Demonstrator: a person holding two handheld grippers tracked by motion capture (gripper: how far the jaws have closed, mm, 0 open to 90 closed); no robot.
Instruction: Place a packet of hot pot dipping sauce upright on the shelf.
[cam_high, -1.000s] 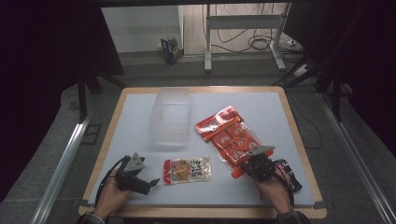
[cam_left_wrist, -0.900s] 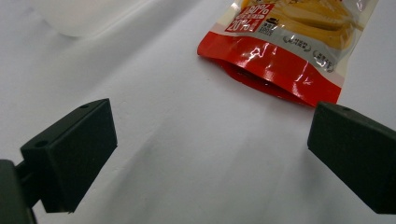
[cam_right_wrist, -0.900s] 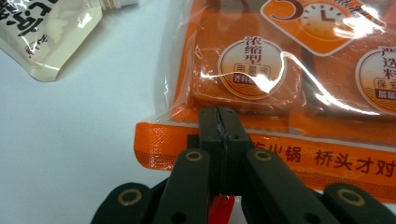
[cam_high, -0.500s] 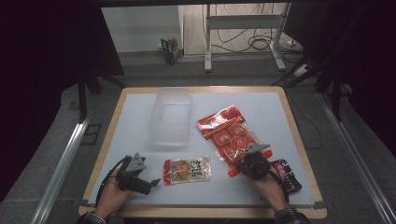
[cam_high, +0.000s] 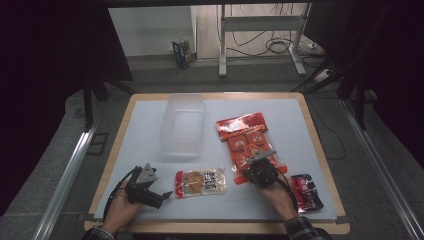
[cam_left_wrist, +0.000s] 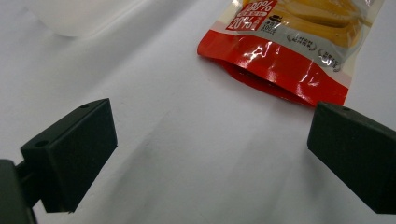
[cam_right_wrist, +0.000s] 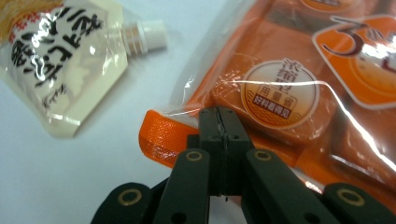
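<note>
Pinching the near edge of the orange snack bag (cam_right_wrist: 289, 93), the right gripper (cam_right_wrist: 219, 119) has its 2 jaws pressed together on the crimped seal at lower centre of its own view, while the bag lies right of centre in the high view (cam_high: 247, 140), beside the clear container (cam_high: 184, 125). The film looks light, soft and slippery, likely to sag and crinkle when lifted, so the stiffer seal seems the safest hold. The left gripper (cam_left_wrist: 210, 154) rests with jaws wide apart over bare table, near the spouted pouch (cam_high: 201, 182).
</note>
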